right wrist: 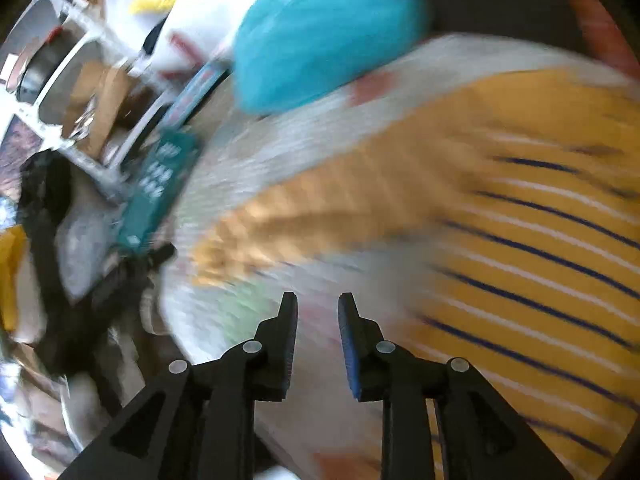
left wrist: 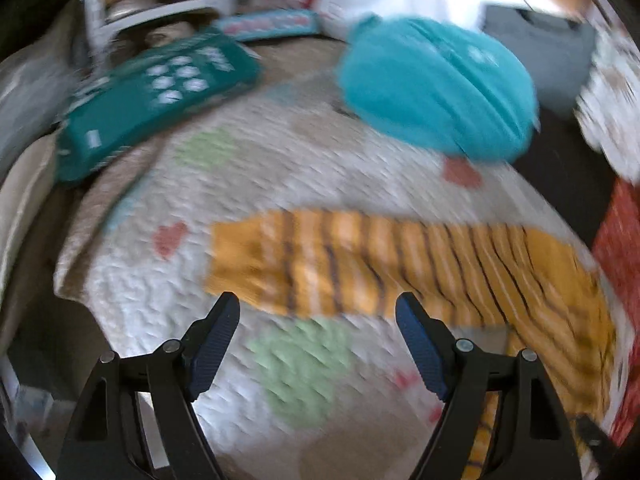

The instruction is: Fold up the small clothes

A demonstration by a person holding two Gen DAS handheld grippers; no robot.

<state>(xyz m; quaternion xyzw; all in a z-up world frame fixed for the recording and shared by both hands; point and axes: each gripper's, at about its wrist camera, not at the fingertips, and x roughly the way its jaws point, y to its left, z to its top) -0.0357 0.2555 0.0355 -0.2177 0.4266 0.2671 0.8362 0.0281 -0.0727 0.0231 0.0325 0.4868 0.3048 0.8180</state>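
Note:
A small yellow shirt with dark and white stripes (left wrist: pixel 400 264) lies spread on a quilted white blanket with hearts (left wrist: pixel 240 184); one sleeve stretches out to the left. It fills the right of the right wrist view (right wrist: pixel 520 240). My left gripper (left wrist: pixel 318 312) is open and empty, just in front of the sleeve's near edge. My right gripper (right wrist: pixel 318 304) is open by a narrow gap, empty, over the blanket (right wrist: pixel 280 160) beside the shirt's body. Both views are blurred by motion.
A turquoise garment (left wrist: pixel 436 84) lies bunched at the far side, also in the right wrist view (right wrist: pixel 320 36). A dark green pack (left wrist: pixel 152 96) sits at the blanket's far left. A grey garment (left wrist: pixel 540 44) and a red cloth (left wrist: pixel 620 248) lie on the right. White shelving (right wrist: pixel 80 80) stands behind.

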